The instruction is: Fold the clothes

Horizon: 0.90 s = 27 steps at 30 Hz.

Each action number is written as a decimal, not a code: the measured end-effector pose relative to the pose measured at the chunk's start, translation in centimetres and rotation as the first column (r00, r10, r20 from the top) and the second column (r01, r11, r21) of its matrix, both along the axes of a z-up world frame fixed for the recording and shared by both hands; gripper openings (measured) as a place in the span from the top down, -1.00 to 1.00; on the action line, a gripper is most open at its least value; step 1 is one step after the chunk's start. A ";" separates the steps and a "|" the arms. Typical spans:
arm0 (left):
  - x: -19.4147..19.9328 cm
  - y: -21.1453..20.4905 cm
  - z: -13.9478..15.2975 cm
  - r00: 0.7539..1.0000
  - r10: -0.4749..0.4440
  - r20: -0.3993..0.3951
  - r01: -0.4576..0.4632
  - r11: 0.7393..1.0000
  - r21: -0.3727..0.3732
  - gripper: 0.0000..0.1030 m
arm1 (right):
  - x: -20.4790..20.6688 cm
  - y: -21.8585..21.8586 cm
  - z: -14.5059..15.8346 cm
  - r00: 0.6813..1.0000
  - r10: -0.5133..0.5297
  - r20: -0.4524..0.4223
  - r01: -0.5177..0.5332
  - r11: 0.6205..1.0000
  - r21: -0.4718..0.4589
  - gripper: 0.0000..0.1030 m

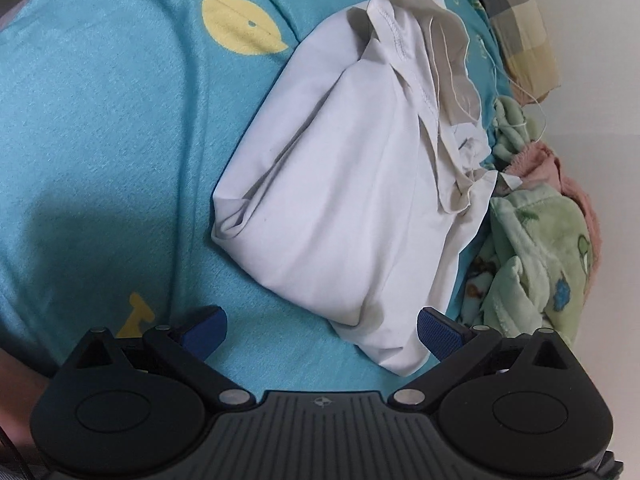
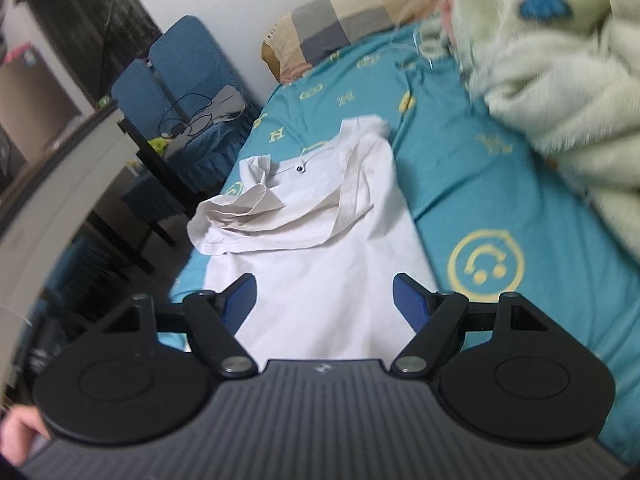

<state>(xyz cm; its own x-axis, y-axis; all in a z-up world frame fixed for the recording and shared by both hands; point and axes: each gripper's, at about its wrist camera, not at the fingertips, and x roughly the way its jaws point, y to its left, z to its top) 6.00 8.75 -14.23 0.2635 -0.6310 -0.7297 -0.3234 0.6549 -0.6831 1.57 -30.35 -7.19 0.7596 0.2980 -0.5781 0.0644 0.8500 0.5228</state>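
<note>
A white shirt (image 1: 340, 200) lies partly folded on the teal bedsheet (image 1: 100, 120), sleeves and collar bunched on top. It also shows in the right wrist view (image 2: 320, 240), collar end away from me. My left gripper (image 1: 322, 330) is open and empty, hovering at the shirt's near edge. My right gripper (image 2: 324, 304) is open and empty, just above the shirt's near end, fingers spread to either side of the cloth.
A green fleece blanket (image 1: 536, 264) and a pink towel (image 1: 560, 168) are heaped right of the shirt. The blanket fills the upper right in the right wrist view (image 2: 552, 60). A checked pillow (image 2: 352, 12) lies at the bed's head. Blue chairs (image 2: 180, 76) and a dark table (image 2: 152, 168) stand beside the bed.
</note>
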 end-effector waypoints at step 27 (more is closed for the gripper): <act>1.5 0.7 0.9 0.972 0.197 0.130 -0.205 0.977 0.051 0.62 | 1.0 1.3 -2.9 0.988 0.089 -0.130 -0.056 0.969 0.239 -0.50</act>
<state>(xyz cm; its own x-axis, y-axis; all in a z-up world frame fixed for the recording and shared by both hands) 7.46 9.40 -13.30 0.4710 -0.5088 -0.7206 -0.3685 0.6287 -0.6848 2.54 -29.01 -10.07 0.6483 0.4887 -0.5839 0.0928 0.7104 0.6976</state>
